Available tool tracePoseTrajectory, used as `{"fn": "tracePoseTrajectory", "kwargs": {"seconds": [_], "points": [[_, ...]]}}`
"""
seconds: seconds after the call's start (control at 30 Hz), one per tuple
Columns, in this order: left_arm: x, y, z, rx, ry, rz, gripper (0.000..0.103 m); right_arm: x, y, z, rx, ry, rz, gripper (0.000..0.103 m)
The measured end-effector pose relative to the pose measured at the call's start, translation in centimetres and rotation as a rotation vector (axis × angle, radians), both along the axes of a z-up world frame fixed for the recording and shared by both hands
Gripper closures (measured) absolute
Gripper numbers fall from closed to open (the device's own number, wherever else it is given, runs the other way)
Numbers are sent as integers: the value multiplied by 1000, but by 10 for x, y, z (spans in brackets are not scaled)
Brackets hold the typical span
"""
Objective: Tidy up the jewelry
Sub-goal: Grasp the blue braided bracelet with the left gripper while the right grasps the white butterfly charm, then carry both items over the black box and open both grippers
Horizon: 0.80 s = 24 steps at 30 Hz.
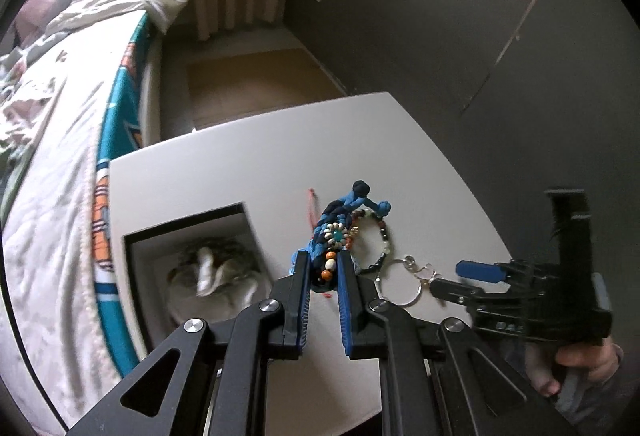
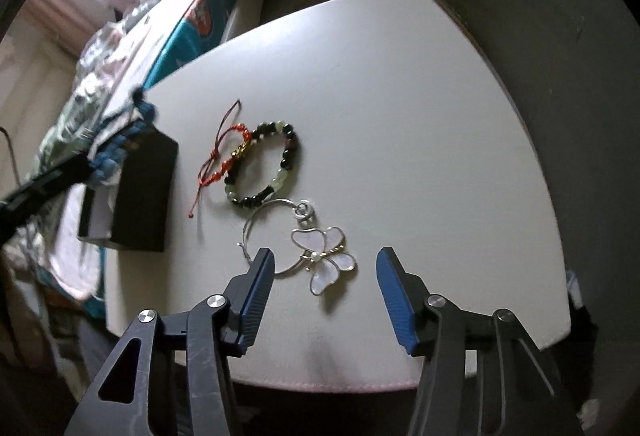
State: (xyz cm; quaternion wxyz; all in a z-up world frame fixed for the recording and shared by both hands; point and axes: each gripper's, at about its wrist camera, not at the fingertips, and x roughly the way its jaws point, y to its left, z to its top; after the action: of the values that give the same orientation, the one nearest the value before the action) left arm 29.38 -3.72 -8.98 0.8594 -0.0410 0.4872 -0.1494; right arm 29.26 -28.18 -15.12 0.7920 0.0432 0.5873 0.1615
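Directly ahead of the right gripper [image 2: 325, 263], jaws apart, the mother-of-pearl butterfly hoop earring [image 2: 325, 256] lies on the white desk [image 2: 400, 96]; left gripper [image 1: 323, 268] clamps the blue braided beaded bracelet [image 1: 336, 232].

matt white table [image 2: 400, 96], glossy bead bracelet [image 2: 262, 164]

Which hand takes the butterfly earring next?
Right. Its gripper hangs open just over the butterfly earring, jaws either side. The left gripper is already shut on the blue braided bracelet.
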Motion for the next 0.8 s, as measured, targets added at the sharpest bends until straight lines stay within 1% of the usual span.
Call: {"fn": "tracePoseTrajectory", "kwargs": {"seconds": [0.1, 0.2, 0.23, 0.33, 0.37, 0.4, 0.63, 0.8], "points": [[-9, 14, 5, 3, -9, 29, 90, 2, 13, -4, -78, -4, 44, 58], [-16, 28, 8, 7, -14, 55, 90, 2, 22, -6, -154, -25, 69, 68], [-17, 32, 9, 7, -14, 62, 90, 2, 23, -6, -164, -25, 74, 76], [-21, 50, 10, 6, -14, 93, 90, 3, 23, -2, -151, -32, 72, 77], [-22, 54, 9, 5, -12, 102, 90, 3, 22, -1, -144, -36, 72, 89], [-23, 57, 9, 5, -9, 108, 90, 2, 21, 4, -136, -51, 68, 90], [-21, 75, 0, -6, 9, 148, 90, 1, 18, 22, -61, -63, 29, 90], [-12, 78, -9, -19, 26, 164, 90, 1, 11, 37, -10, -72, 8, 90]]}}
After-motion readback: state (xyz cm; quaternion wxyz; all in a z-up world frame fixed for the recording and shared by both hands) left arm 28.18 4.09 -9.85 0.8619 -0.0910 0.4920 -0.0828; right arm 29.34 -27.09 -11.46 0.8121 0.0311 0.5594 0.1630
